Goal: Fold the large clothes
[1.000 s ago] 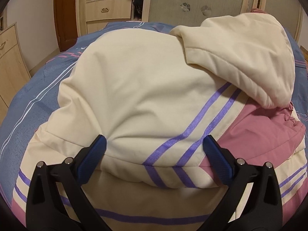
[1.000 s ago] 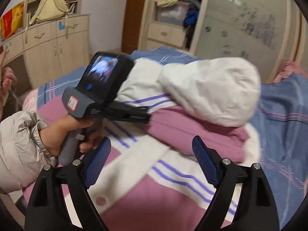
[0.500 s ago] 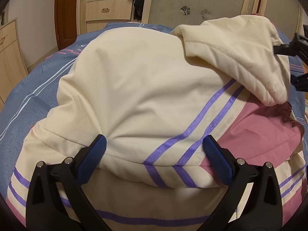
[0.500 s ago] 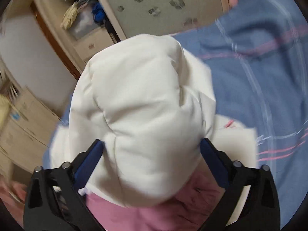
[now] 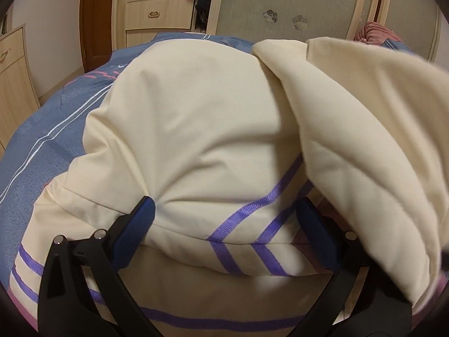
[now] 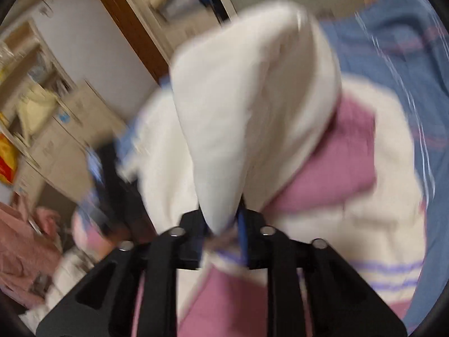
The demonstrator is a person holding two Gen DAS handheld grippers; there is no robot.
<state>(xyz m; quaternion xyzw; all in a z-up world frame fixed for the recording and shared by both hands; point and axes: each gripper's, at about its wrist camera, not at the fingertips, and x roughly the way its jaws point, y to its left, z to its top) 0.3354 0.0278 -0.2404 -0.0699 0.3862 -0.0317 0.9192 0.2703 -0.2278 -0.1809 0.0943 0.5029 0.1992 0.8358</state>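
Room: a bedroom is seen, with a pale wardrobe and a wooden drawer unit behind the bed.
Surface: a blue bedspread with white and pink stripes is spread under the garment.
Jacket: a padded cream jacket with purple stripes and pink panels is laid on the bedspread, bunched into a mound.
Hood: the cream hood is lifted off the jacket body and is seen blurred in the right wrist view; in the left wrist view it is draped across the right side, over the right blue pad.
Left gripper: the fingers are held wide apart, set against the near folded edge of the jacket, with nothing clamped.
Right gripper: the fingers are drawn together, pinched on the hood's lower edge.
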